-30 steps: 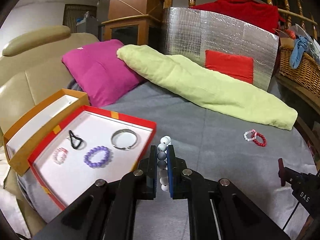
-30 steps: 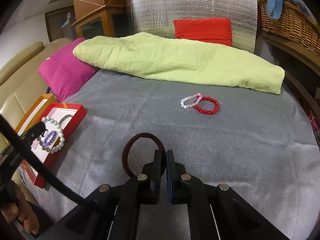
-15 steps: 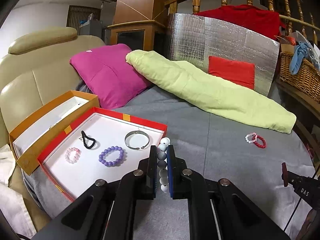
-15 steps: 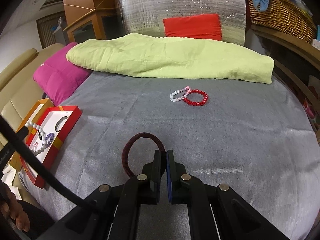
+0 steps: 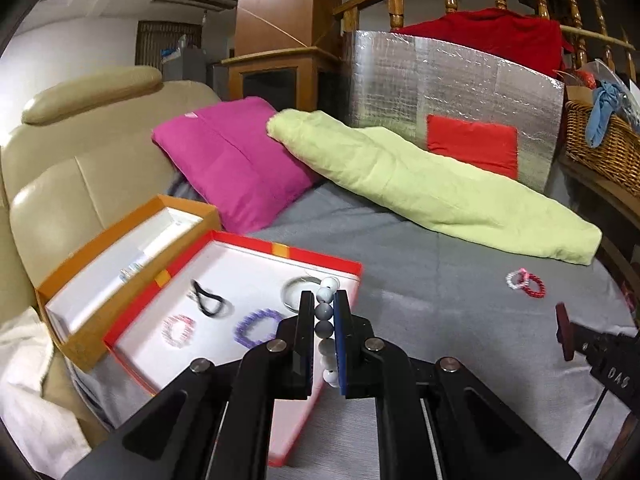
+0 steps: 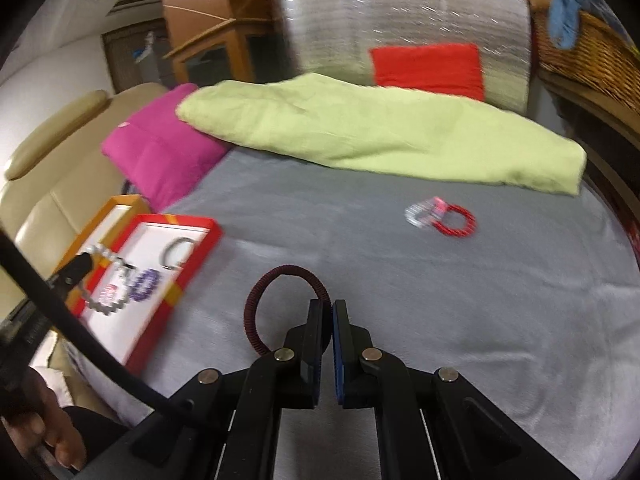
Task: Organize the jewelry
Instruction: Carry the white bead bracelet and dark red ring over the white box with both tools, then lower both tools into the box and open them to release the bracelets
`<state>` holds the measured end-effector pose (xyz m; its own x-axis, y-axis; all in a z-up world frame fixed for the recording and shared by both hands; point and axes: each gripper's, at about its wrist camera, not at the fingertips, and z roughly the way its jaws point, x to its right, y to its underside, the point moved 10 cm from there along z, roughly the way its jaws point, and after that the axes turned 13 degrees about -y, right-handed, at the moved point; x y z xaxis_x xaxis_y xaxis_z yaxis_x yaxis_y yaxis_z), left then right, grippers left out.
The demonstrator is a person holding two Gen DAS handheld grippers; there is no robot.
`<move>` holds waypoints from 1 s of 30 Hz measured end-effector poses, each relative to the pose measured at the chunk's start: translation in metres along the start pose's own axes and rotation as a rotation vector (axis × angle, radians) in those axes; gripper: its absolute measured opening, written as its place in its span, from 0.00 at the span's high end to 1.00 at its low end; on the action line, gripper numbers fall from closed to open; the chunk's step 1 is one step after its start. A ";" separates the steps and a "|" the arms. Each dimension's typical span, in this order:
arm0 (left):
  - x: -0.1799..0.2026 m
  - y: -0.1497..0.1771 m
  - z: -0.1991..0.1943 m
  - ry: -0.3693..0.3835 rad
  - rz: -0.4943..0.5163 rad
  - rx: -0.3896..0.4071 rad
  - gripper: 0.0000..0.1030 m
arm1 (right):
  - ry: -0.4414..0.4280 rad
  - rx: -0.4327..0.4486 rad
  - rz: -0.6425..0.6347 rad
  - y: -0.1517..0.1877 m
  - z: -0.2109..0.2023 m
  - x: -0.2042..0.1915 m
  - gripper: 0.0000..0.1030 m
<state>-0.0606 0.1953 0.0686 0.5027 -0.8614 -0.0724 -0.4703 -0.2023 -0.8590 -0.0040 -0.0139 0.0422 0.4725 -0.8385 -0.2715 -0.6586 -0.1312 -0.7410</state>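
- Gripping is shown in both views: the left gripper (image 5: 324,312) is closed on a grey-and-white bead bracelet (image 5: 325,312), held above the near right corner of the red tray (image 5: 320,259).
- A silver bangle (image 5: 296,288), a purple bead bracelet (image 5: 256,327), a pink bracelet (image 5: 179,330) and a black hair tie (image 5: 206,301) are seen lying apart on the tray's white floor.
- An orange box (image 5: 100,320) is set against the tray's left side.
- The right gripper (image 6: 327,312) is closed on a dark red hair tie (image 6: 276,280), held above the grey bed cover (image 6: 440,300).
- A red bracelet (image 6: 458,222) and a pale bracelet (image 6: 422,212) are left touching on the cover, near a green blanket (image 6: 380,132).
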 end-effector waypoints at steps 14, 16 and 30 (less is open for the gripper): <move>-0.075 0.011 0.046 -0.127 -0.167 -0.040 0.91 | -0.050 -0.035 -0.016 -0.010 0.044 -0.048 0.95; -0.083 0.019 0.057 -0.137 -0.183 -0.070 0.91 | -0.050 -0.037 -0.014 -0.011 0.048 -0.049 0.95; -0.078 0.022 0.077 -0.102 -0.183 -0.124 0.91 | -0.075 -0.069 -0.053 -0.028 0.087 -0.076 0.95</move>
<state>-0.0545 0.2939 0.0168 0.6553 -0.7550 0.0227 -0.4466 -0.4116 -0.7944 0.0296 0.0994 0.0306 0.5487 -0.7877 -0.2802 -0.6692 -0.2129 -0.7119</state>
